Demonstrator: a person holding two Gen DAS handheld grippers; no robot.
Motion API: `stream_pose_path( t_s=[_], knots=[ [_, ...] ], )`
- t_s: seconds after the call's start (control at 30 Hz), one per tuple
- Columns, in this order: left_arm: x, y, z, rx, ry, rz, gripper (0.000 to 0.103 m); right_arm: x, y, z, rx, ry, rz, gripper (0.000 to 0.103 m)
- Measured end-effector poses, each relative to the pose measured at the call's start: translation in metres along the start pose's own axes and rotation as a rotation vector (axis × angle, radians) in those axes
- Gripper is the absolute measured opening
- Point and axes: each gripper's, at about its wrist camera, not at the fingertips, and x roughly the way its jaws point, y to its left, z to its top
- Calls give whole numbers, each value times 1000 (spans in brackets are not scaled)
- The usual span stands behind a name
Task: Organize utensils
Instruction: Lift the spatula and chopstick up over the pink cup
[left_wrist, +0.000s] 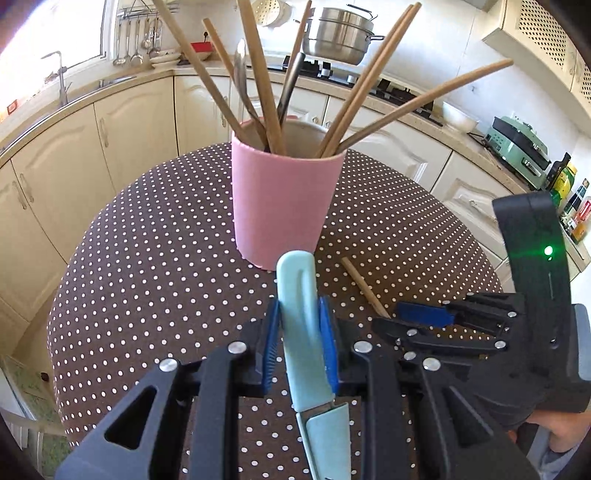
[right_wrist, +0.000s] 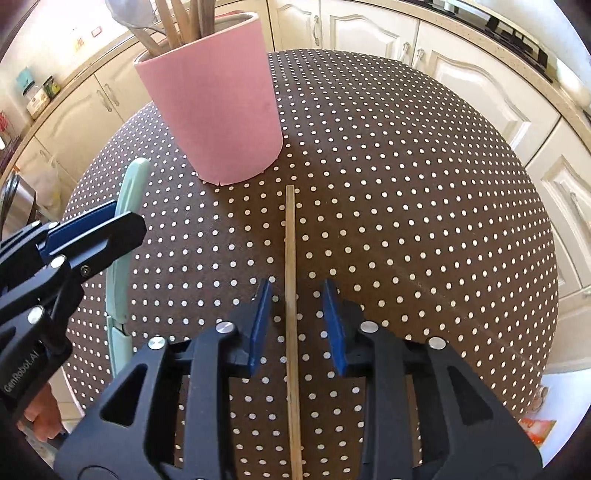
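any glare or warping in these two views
Left wrist view: window at upper left is blown out white, and the fisheye bows the table edge. Right wrist view: evenly lit and sharp, table bulges dome-like, corners go dark.

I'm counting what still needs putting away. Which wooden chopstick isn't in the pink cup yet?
The lone chopstick lying flat on the dotted tablecloth, between the right gripper's open jaws. The other chopsticks stand upright in the pink cup.

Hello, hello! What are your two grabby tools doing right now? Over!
Left tool shut on the teal knife. Right tool open, wooden chopstick lying between its pads on the table. Pink holder ahead, path clear.
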Motion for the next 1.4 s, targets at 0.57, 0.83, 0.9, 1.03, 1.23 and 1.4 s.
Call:
stream_pose_path(
  t_s=[0.57,0.83,0.9,1.03,1.23,1.4],
  knots=[
    [-78,15,3,-35,-383,-93,20,-118,-24,-33,120,-669,175,6],
    [-116,17,26,-59,-548,-74,20,-170,-10,-28,96,-985,185,6],
    [-126,14,34,-62,-588,-53,20,-187,-6,-29,91,-1072,184,6],
    [-138,10,53,-57,-656,-42,20,-194,0,-6,80,-1167,197,6],
    [-137,3,72,-49,-716,10,20,-185,13,27,71,-1245,177,6],
    [-124,11,80,-72,-737,18,20,-172,18,36,69,-1287,157,6]
  ],
)
